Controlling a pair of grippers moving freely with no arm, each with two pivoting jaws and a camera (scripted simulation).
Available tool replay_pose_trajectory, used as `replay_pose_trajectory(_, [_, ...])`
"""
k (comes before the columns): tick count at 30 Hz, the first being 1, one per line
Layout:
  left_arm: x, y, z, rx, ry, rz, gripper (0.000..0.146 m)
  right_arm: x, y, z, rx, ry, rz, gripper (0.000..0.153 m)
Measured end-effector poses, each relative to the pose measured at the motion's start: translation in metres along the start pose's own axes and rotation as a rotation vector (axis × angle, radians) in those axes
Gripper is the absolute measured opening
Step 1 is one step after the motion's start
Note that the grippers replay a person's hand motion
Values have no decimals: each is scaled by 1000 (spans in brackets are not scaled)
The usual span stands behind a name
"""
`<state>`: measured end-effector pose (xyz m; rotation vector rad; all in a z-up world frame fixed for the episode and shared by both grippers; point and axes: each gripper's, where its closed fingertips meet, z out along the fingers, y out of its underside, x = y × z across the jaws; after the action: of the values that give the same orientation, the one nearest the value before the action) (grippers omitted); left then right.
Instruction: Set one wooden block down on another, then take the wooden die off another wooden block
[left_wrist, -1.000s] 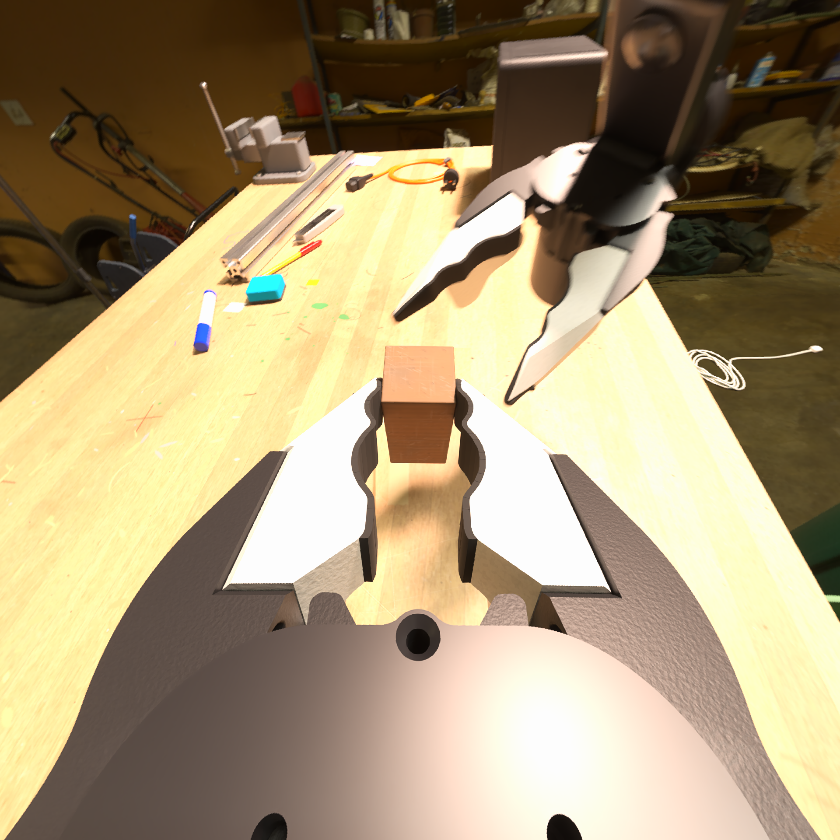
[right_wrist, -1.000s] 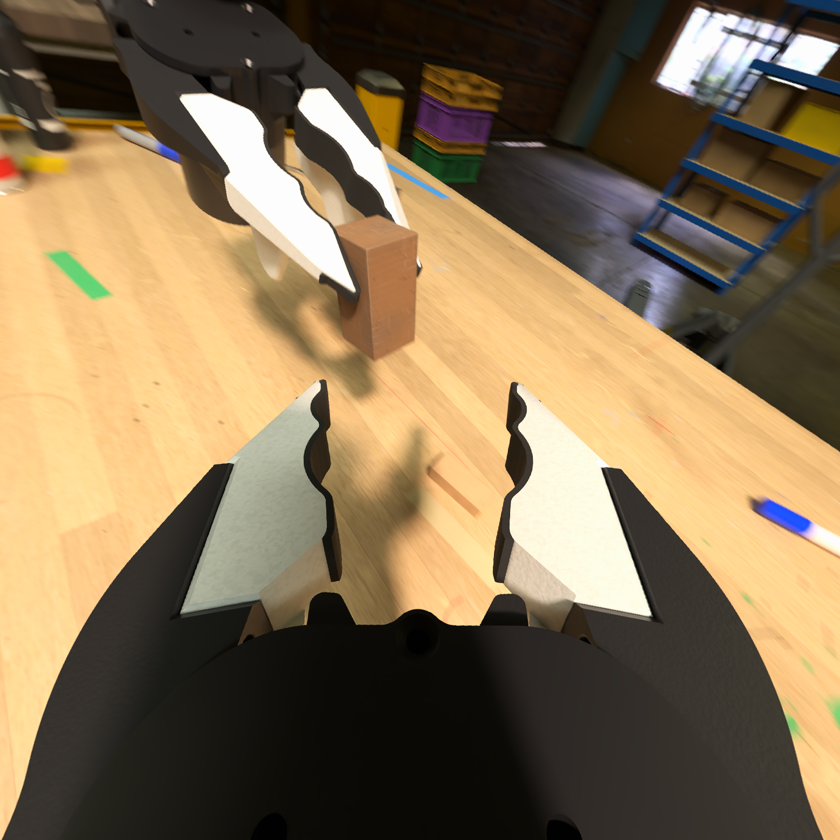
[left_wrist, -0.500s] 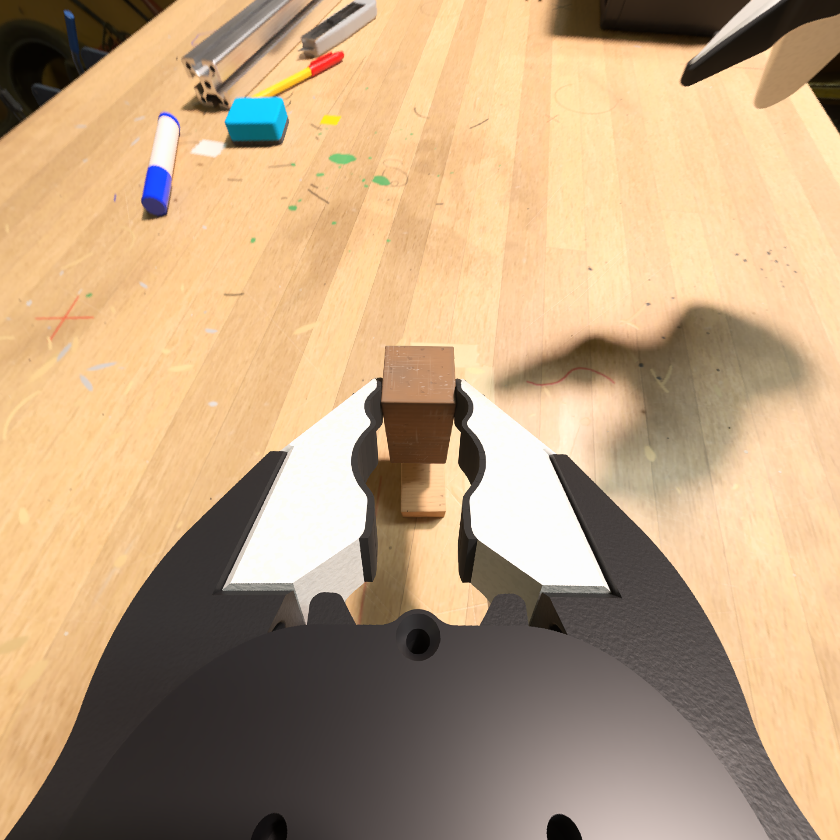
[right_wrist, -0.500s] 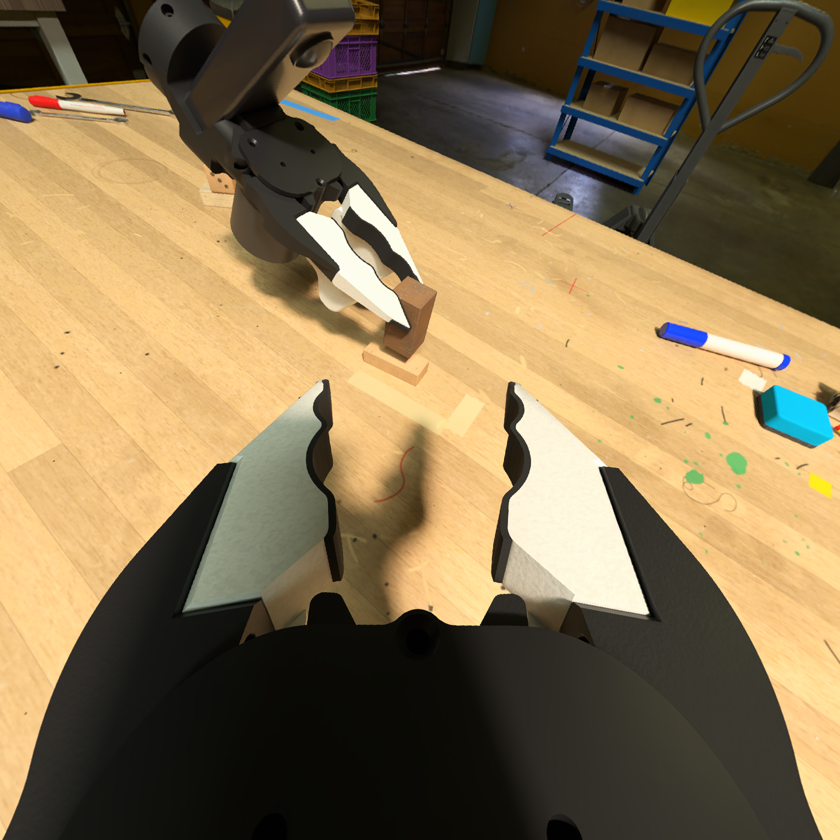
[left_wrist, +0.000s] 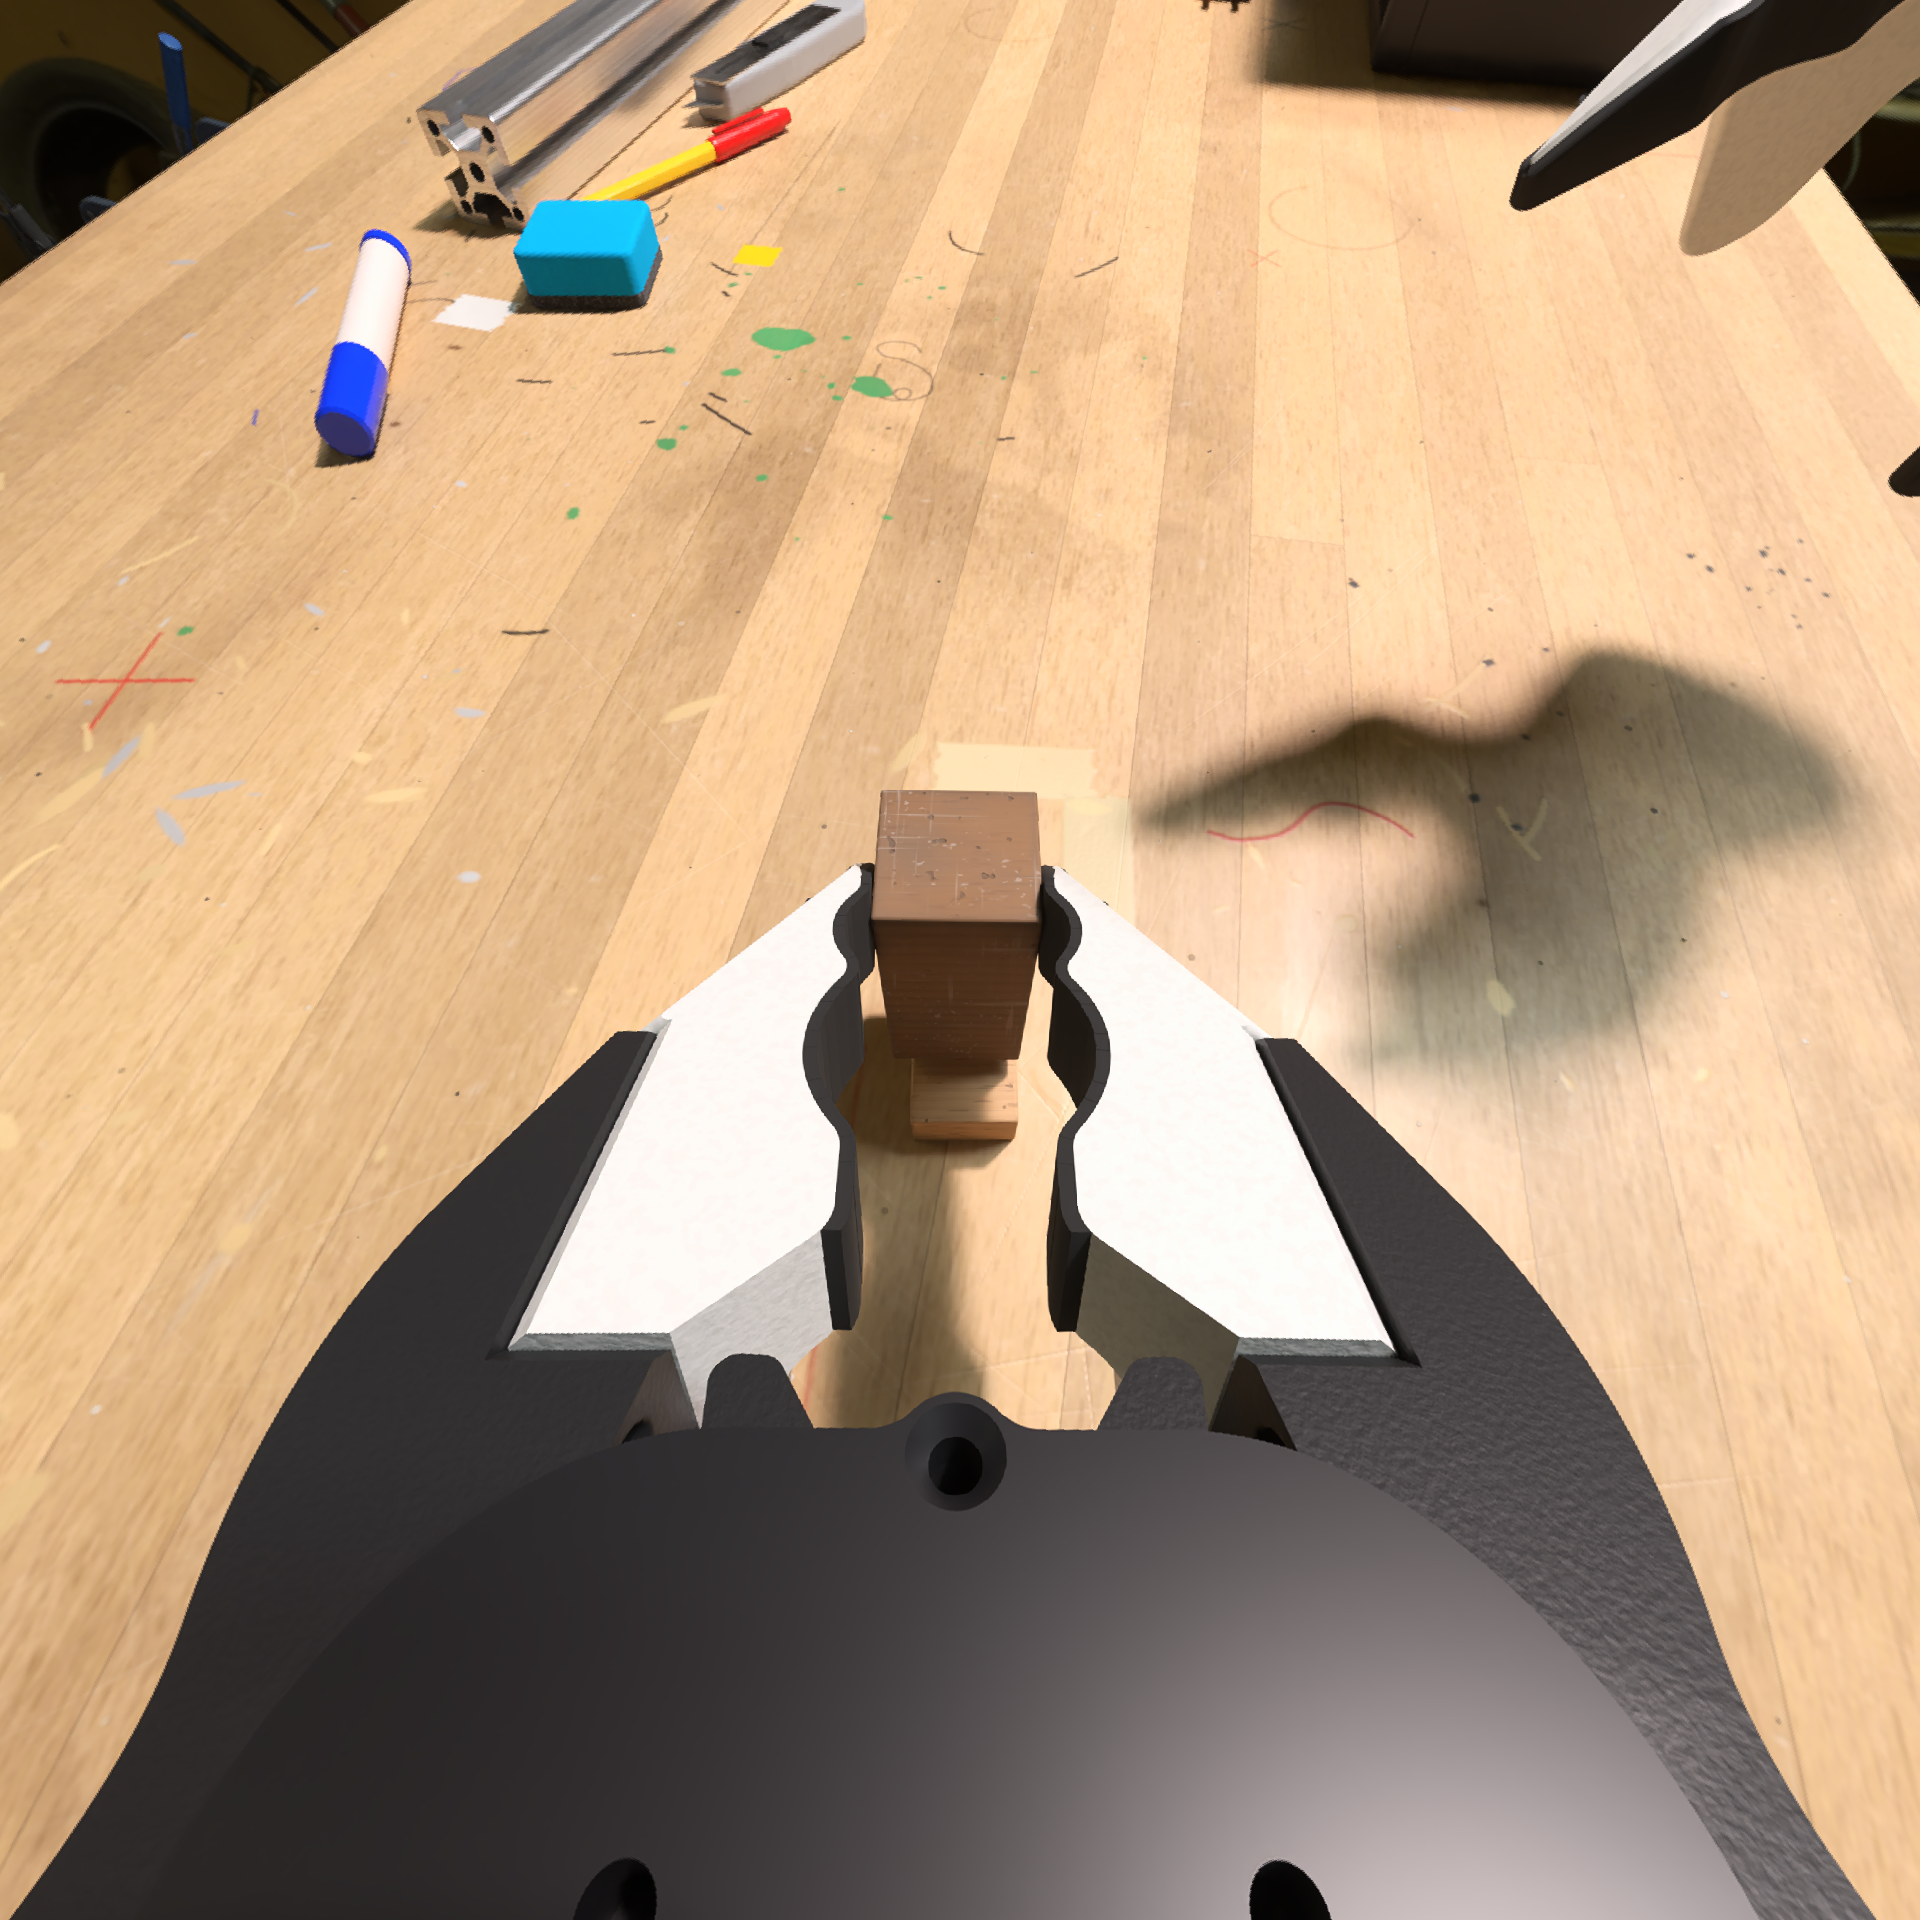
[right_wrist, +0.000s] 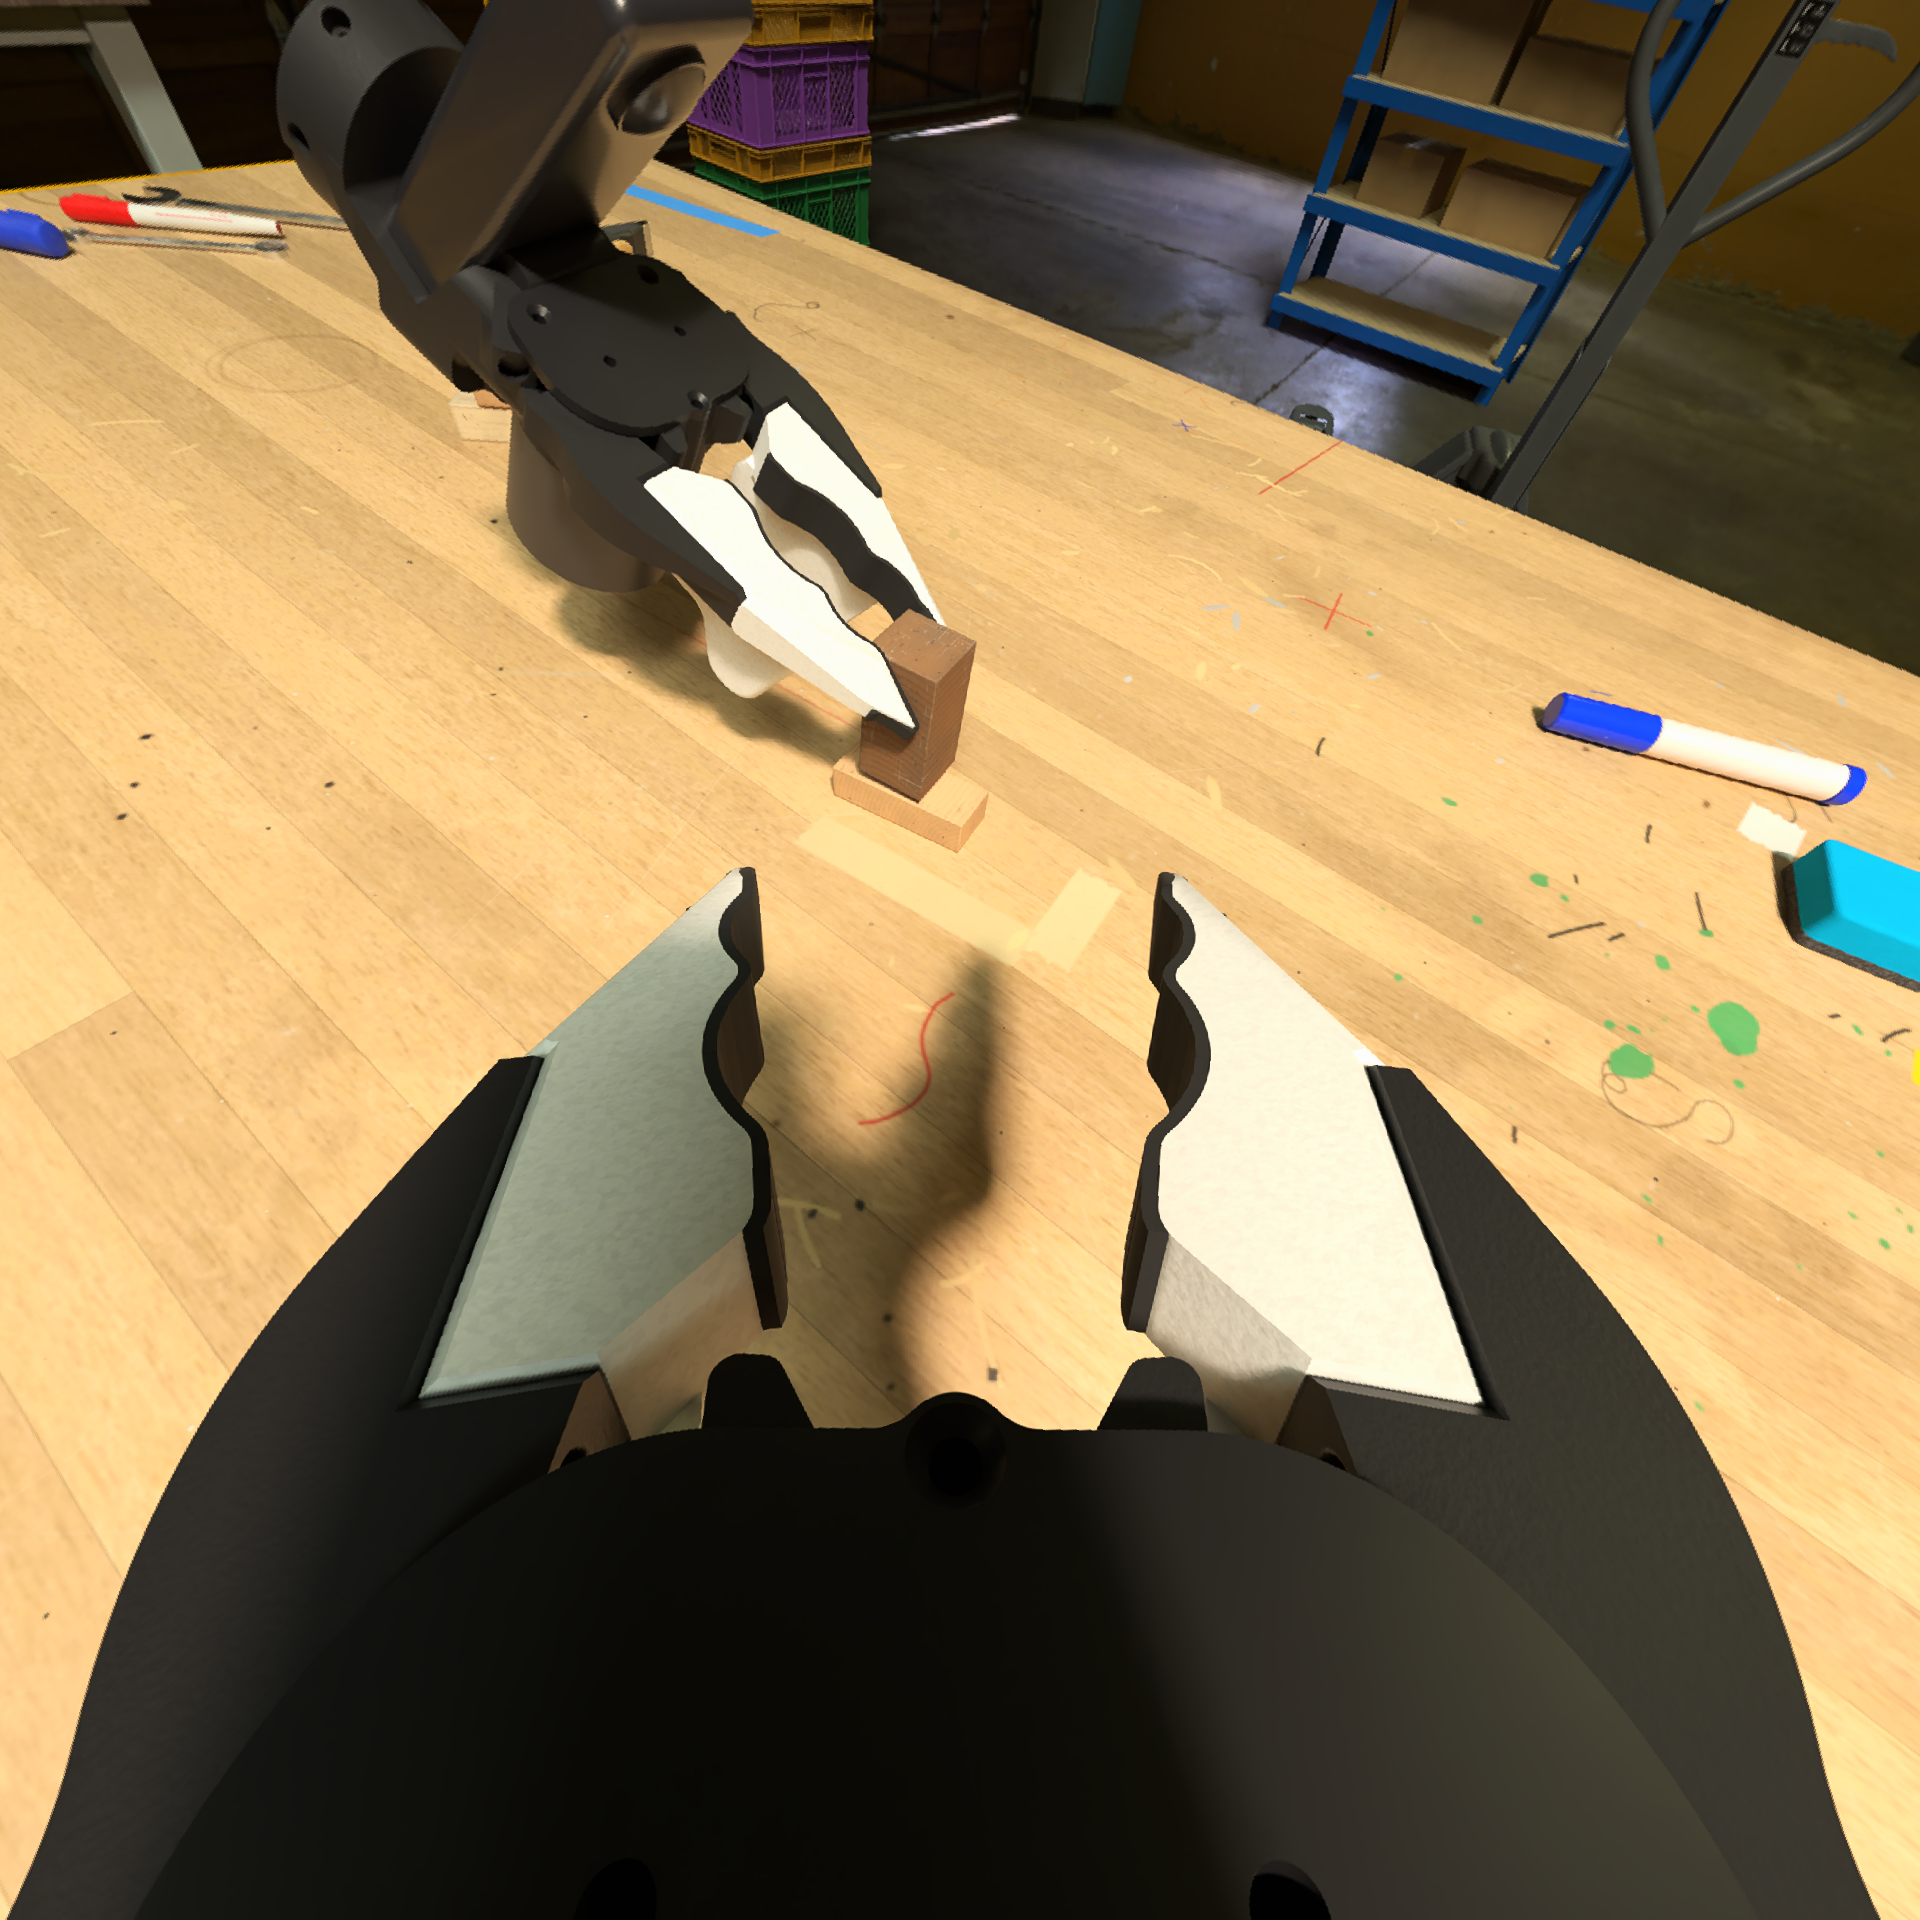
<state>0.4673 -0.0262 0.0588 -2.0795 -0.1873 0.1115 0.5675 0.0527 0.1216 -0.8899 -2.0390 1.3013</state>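
My left gripper (left_wrist: 954, 878) is shut on a dark brown wooden block (left_wrist: 956, 935) and holds it upright. The block's lower end stands on a flat light wooden block (left_wrist: 964, 1107) that lies on the bench. In the right wrist view the same gripper (right_wrist: 904, 707), brown block (right_wrist: 925, 707) and flat block (right_wrist: 914, 810) show ahead. My right gripper (right_wrist: 954, 878) is open and empty, above the bench, short of the stack. Its fingers (left_wrist: 1662, 104) show at the top right of the left wrist view. Another light wooden piece (right_wrist: 478, 421) lies behind the left gripper, mostly hidden.
A blue marker (left_wrist: 358, 343), a cyan eraser (left_wrist: 587, 255), a red and yellow pen (left_wrist: 691, 156) and an aluminium profile (left_wrist: 540, 94) lie to the far left. The bench edge (right_wrist: 1455, 499) runs behind the stack, with blue shelving (right_wrist: 1455, 187) and crates (right_wrist: 790, 104) beyond.
My left gripper tipped downward and lowered the brown block onto the flat light block. My right gripper stayed open and drew back from the left gripper.
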Motion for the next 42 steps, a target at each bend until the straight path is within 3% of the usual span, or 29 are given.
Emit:
replay_pose_trajectory(13, [1,2,2,50,-5,-14,31,-6,4,3,-23,-18,-4,75])
replay_pose_trajectory(16, [2,4,2,34,-13,-44,57,-6,2,2,-16,-19,2,75])
replay_pose_trajectory(18, [2,0,-3,51,-37,-55,67,-7,0,1,-7,-22,6,75])
replay_pose_trajectory(22, [1,-31,-40,173,-113,-82,69,-8,-4,-4,8,-15,2,75])
replay_pose_trajectory(27, [-6,-61,-124,248,-221,-137,63,-11,-6,-4,28,-24,9,75])
replay_pose_trajectory(31, [-38,-33,-198,75,-373,-174,62,-16,-3,2,16,-45,9,75])
replay_pose_trajectory(36, [-94,61,-281,-388,-524,-186,62,-22,-1,7,17,-65,6,74])
replay_pose_trajectory(39, [-111,122,-303,-630,-487,-269,65,-25,-2,9,25,-73,4,74])
replay_pose_trajectory(42, [-117,155,-302,-721,-447,-320,68,-28,0,11,14,-79,-4,74])
